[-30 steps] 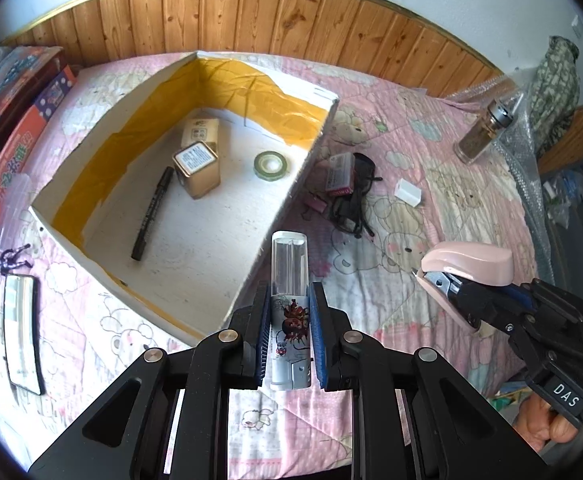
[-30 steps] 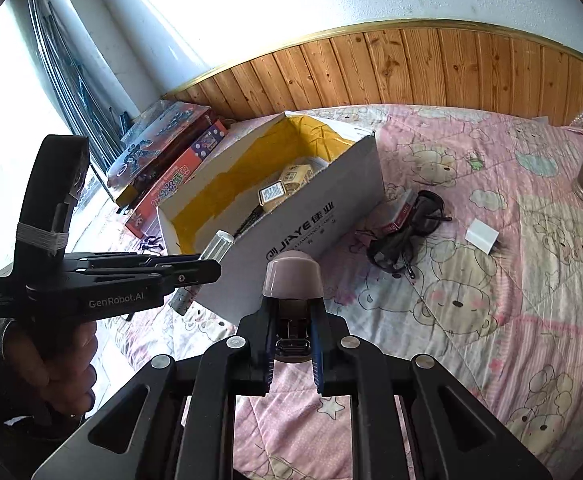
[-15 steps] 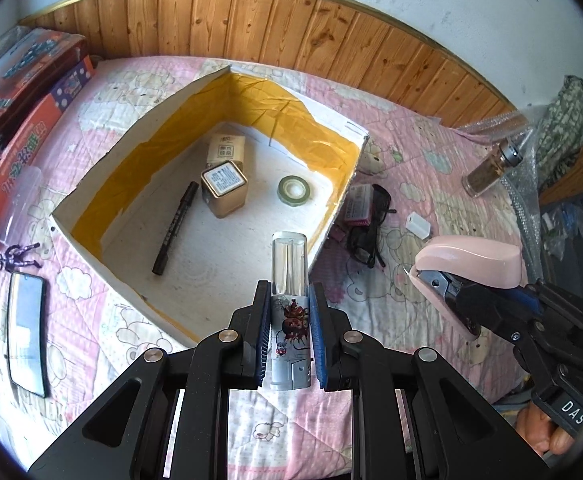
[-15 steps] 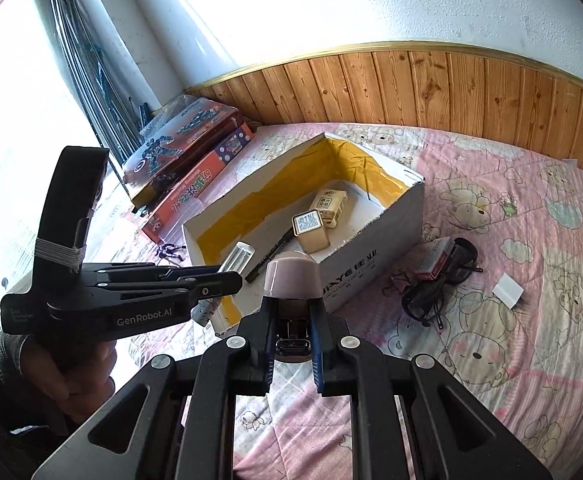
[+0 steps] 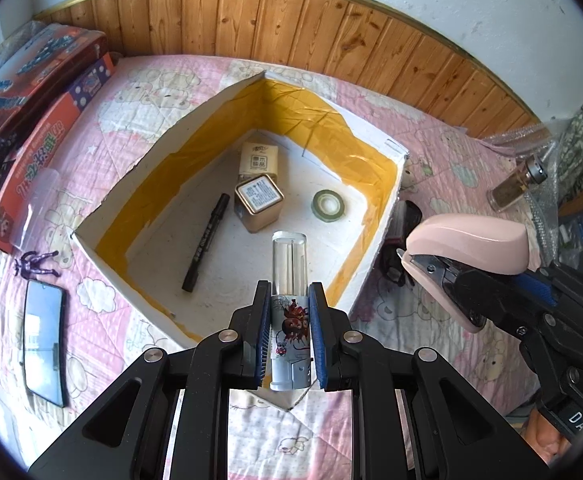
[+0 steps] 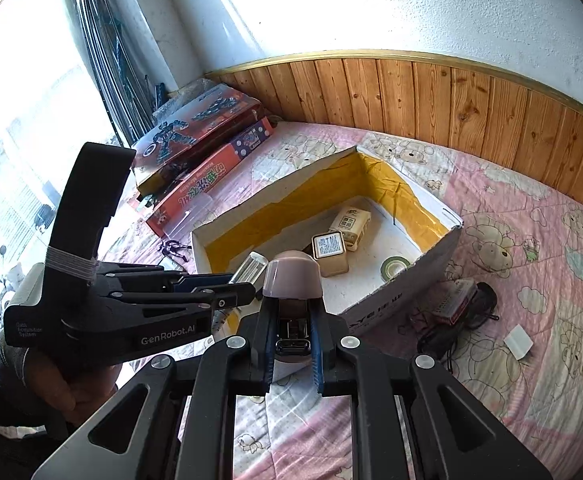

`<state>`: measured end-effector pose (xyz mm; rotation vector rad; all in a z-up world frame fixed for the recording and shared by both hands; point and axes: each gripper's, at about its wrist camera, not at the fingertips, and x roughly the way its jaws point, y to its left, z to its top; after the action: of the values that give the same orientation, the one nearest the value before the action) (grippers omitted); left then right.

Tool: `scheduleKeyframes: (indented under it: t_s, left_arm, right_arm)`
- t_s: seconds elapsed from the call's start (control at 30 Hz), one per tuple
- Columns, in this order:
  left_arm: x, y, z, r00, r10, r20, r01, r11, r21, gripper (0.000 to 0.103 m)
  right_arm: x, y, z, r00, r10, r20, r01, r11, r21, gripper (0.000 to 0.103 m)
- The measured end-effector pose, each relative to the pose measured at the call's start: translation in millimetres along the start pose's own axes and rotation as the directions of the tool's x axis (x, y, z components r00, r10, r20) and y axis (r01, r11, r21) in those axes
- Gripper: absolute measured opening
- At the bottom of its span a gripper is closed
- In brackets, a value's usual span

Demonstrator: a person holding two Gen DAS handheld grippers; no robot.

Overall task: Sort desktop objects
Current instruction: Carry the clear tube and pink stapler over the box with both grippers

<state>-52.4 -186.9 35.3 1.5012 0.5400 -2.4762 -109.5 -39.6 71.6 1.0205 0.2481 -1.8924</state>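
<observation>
My left gripper point(image 5: 290, 330) is shut on a clear-capped glue stick point(image 5: 289, 264) with a printed label, held above the near corner of an open white box point(image 5: 391, 216) lined with yellow tape. The box holds a black marker point(image 5: 206, 236), a gold tin point(image 5: 258, 202), a beige carton point(image 5: 258, 159) and a tape roll point(image 5: 327, 203). My right gripper point(image 6: 291, 350) is shut on a pink stapler point(image 6: 291, 278), which also shows at the right of the left wrist view point(image 5: 467, 240), beside the box. The left gripper also shows in the right wrist view point(image 6: 227, 292).
On the pink quilt point(image 5: 443, 168) lie black glasses with a red case point(image 6: 457, 306), a white eraser point(image 6: 518, 342), a phone point(image 5: 43, 336) and a purple figure point(image 5: 35, 264). Toy boxes point(image 5: 31, 100) stand at the left, a glass jar point(image 5: 515, 184) at the right.
Both grippers have risen and moved toward the box with their objects. The glue stick now hangs over the box's near corner; the stapler is closer to the box's right wall.
</observation>
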Motion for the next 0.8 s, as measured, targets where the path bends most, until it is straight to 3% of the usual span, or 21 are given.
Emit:
scheduleKeyframes:
  t_s: [0.27, 0.8]
  left_arm:
    - [20.9, 4.2, 17.1, 1.000, 0.026, -0.010, -0.026, 1.000, 0.007, 0.018]
    - [57.3, 24.1, 21.4, 0.992, -0.032, -0.126, 0.025, 0.998, -0.060, 0.018]
  right_arm:
    - [39.3, -10.5, 29.9, 0.998, -0.056, -0.040, 0.056, 0.998, -0.013, 0.016]
    - [107.3, -27.4, 49.2, 0.977, -0.105, -0.184, 0.108, 0.994, 0.009, 0.016]
